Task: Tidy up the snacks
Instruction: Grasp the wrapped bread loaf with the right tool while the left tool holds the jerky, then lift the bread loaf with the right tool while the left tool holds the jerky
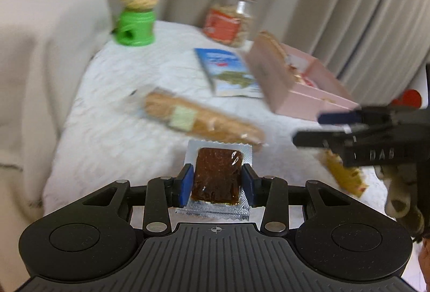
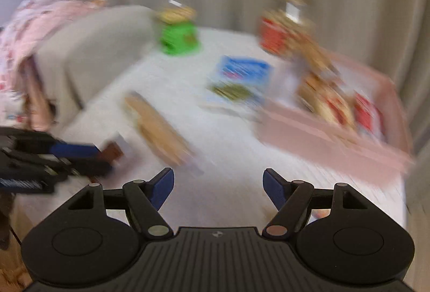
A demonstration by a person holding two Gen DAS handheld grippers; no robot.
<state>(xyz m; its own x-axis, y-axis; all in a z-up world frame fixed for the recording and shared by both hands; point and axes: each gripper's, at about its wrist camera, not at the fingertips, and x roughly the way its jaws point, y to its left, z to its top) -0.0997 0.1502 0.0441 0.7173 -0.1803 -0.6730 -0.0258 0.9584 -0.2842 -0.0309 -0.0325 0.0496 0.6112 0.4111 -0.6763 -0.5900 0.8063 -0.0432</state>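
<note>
My left gripper (image 1: 216,180) is shut on a brown snack bar in a clear silver-edged wrapper (image 1: 216,173), held above the white cloth. The same bar (image 2: 113,151) shows at the left of the blurred right wrist view, between the left gripper's pads. My right gripper (image 2: 217,188) is open and empty over the cloth; it enters the left wrist view (image 1: 322,128) from the right. A long pack of biscuits (image 1: 199,118) lies mid-table. A pink box (image 1: 298,85) with snacks inside stands at the right. A yellow snack packet (image 1: 344,175) lies under the right gripper.
A green candy dispenser (image 1: 135,20) and a glass jar with a red label (image 1: 229,17) stand at the back. A blue snack pouch (image 1: 228,71) lies flat beside the pink box. A beige cushion (image 1: 40,50) borders the left; curtains hang behind.
</note>
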